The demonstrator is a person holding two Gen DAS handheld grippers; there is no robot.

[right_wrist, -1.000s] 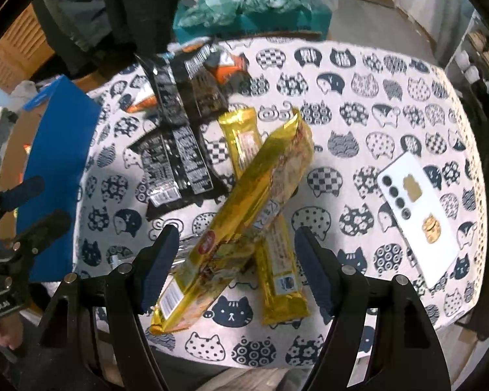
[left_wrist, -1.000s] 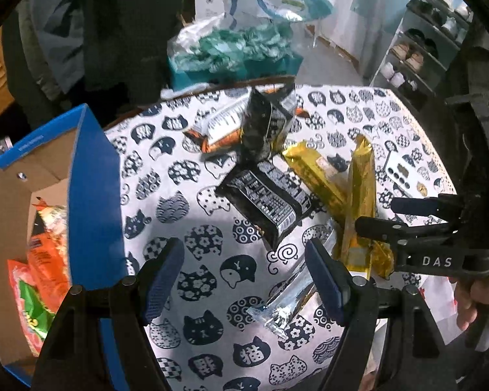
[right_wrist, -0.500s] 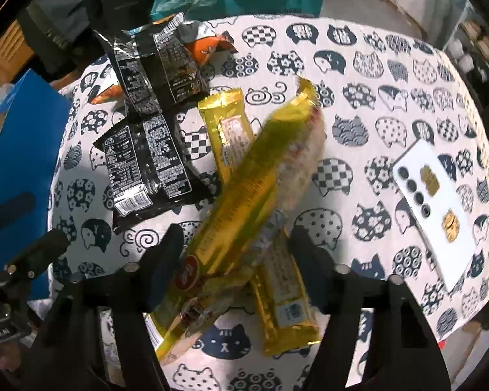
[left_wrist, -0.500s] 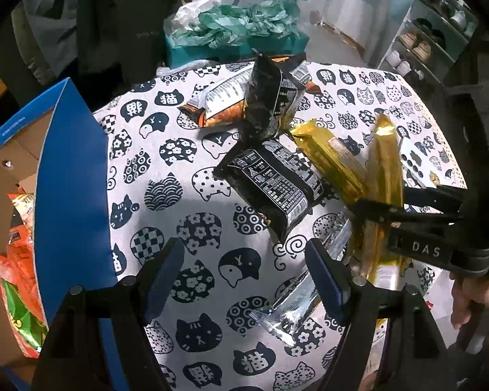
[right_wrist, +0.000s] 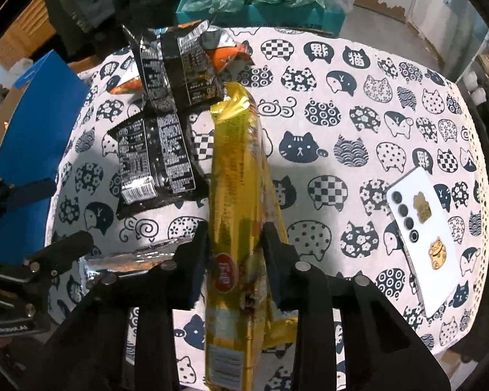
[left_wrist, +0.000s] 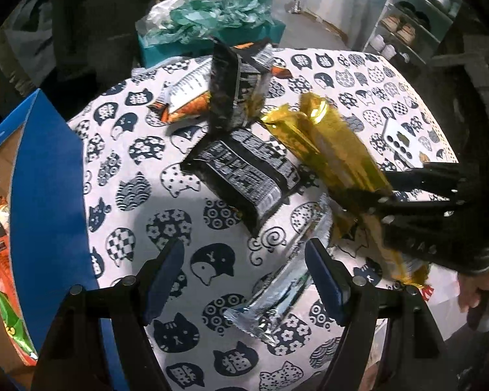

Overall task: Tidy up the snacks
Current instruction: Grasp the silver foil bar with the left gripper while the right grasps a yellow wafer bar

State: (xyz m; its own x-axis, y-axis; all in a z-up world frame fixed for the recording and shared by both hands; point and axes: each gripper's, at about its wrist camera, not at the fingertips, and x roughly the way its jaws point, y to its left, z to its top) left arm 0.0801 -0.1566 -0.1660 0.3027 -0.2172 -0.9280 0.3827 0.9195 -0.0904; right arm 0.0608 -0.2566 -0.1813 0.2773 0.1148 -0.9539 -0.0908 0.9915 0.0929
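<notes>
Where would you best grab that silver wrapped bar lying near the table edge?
Across its narrow middle, from above. The silver wrapped bar lies flat and long on the cat-print tablecloth, so the open left gripper can straddle its long sides; the ends are only thin crimped foil.

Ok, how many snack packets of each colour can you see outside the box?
Gold packets: 2
Black packets: 2
Orange packet: 1, partly hidden under a black one
Silver packet: 1
Total: 6
</notes>
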